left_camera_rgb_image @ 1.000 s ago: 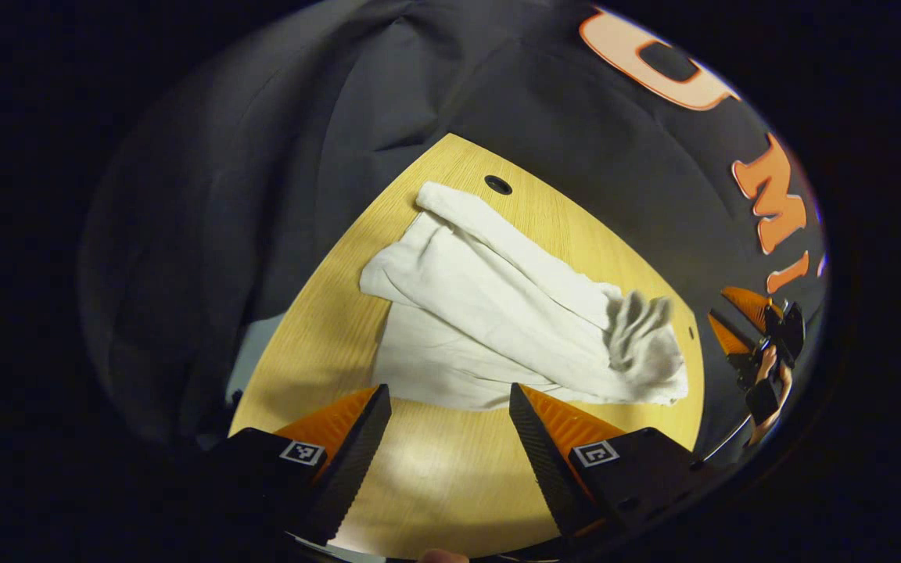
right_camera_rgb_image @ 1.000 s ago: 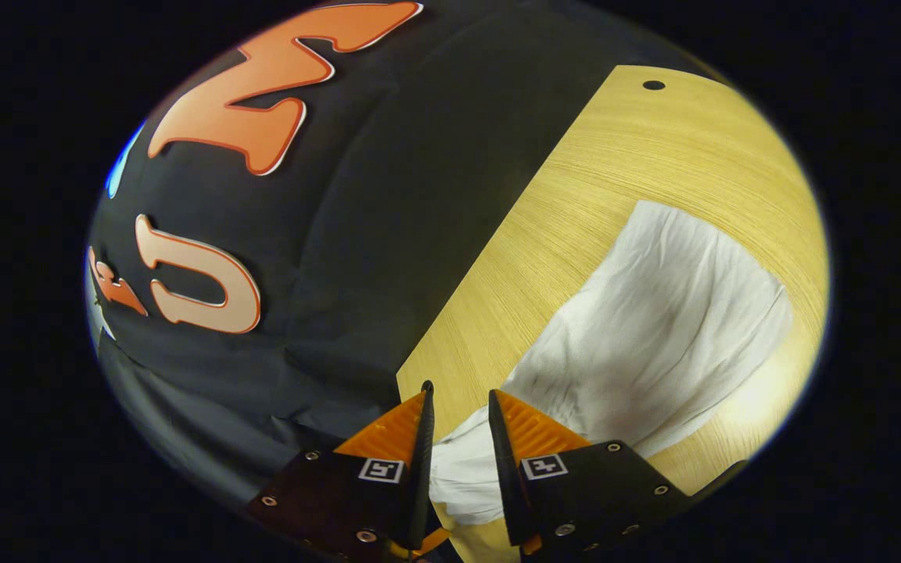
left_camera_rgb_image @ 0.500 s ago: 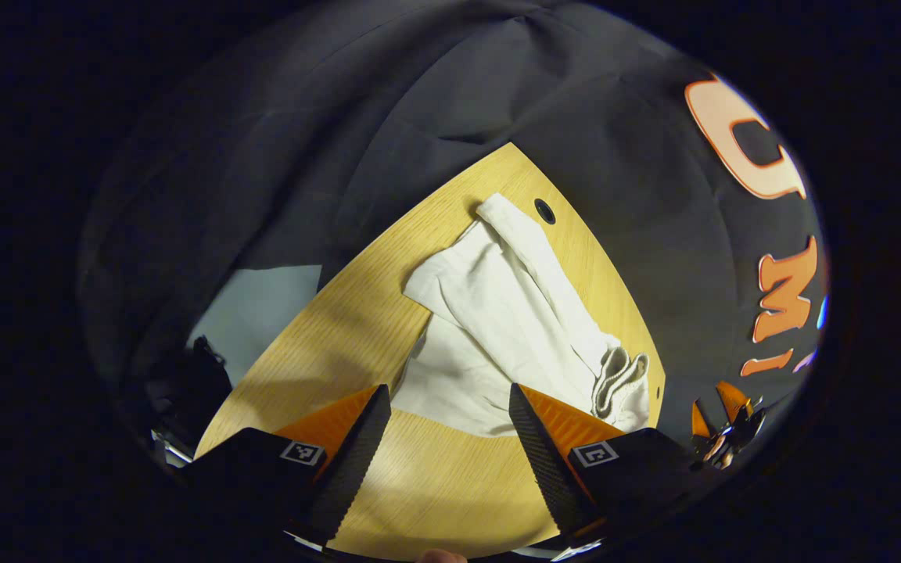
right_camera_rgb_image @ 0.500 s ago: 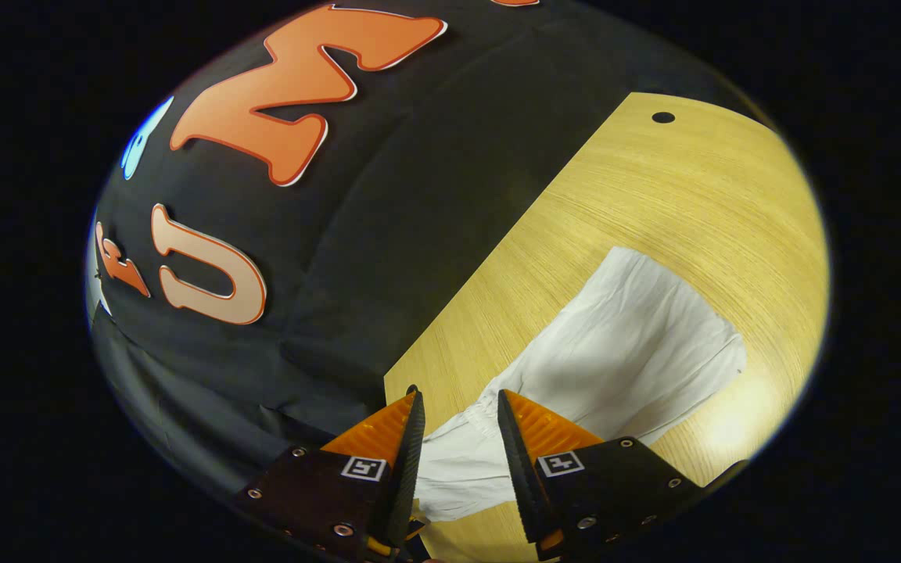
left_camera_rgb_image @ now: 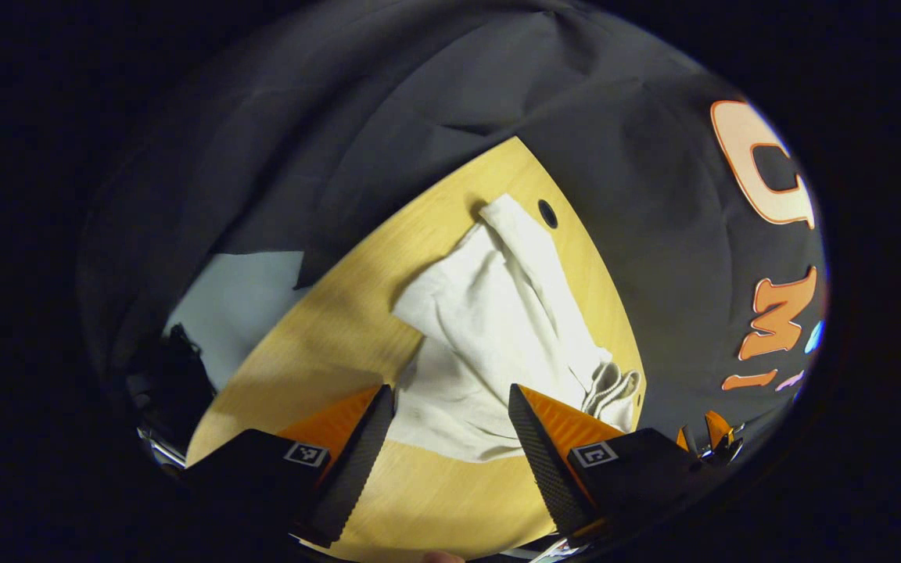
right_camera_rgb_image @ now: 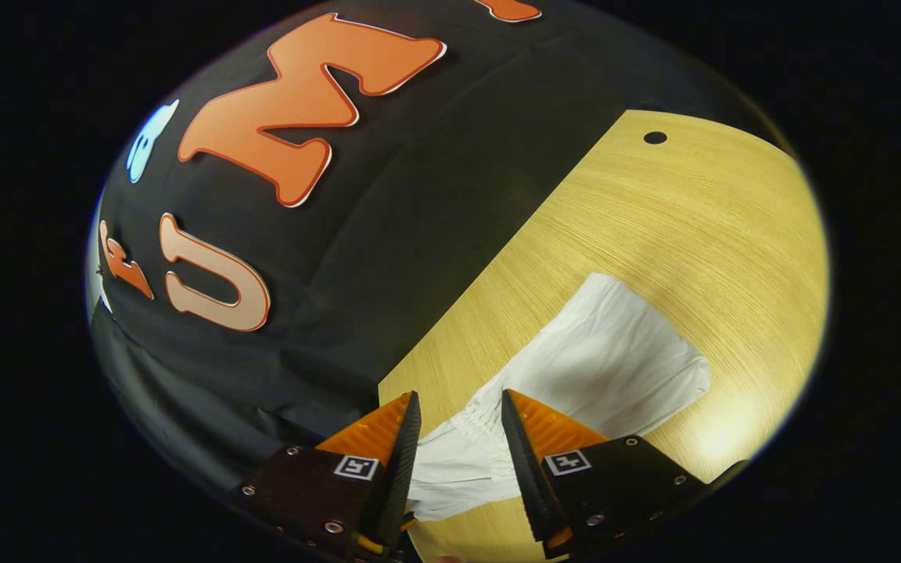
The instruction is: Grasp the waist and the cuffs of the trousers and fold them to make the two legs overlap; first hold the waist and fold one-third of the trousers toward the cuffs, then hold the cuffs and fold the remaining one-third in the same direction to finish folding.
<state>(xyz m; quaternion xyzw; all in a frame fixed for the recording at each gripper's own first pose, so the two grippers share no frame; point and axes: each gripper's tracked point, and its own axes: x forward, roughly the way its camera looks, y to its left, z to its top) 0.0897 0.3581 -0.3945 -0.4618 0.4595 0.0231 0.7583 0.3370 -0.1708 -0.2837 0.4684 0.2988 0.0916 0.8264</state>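
Left hand-held gripper (left_camera_rgb_image: pixel 446 414): nearest item in the left gripper view; fingers spread wide, grasping nothing, hovering over the near hem of the cloth. Held apart, I judge, so either finger can slide down around an edge.

Right hand-held gripper (right_camera_rgb_image: pixel 457 422): nearest item in the right gripper view; fingers parted with a gap between them, the gathered waistband lying in that gap. Neither finger clearly presses the fabric, so it reads as released rather than clenched. It is also seen far off at the lower right of the left gripper view (left_camera_rgb_image: pixel 707 439), just past the corner of the surface.

Trousers (left_camera_rgb_image: pixel 497 328): white, lying on the surface in a rough heap, one long band laid diagonally over the rest, not yet a tidy rectangle. In the right gripper view they spread away from the fingers as a flat, creased panel (right_camera_rgb_image: pixel 607 367).

Waistband (right_camera_rgb_image: pixel 470 426): ribbed, bunched end, nearest the right fingers; in the left gripper view it sits by the surface's right edge (left_camera_rgb_image: pixel 613 389). Likely the chosen hold for the first fold.

Surface (left_camera_rgb_image: pixel 341 328): pale wood grain, bare around the garment; leaves room to lay the legs together.

Hole (left_camera_rgb_image: pixel 547 213): small dark opening in the surface, just beside the far end of the trousers.

Stage: legs not visibly aligned; folding appears to be at its start.
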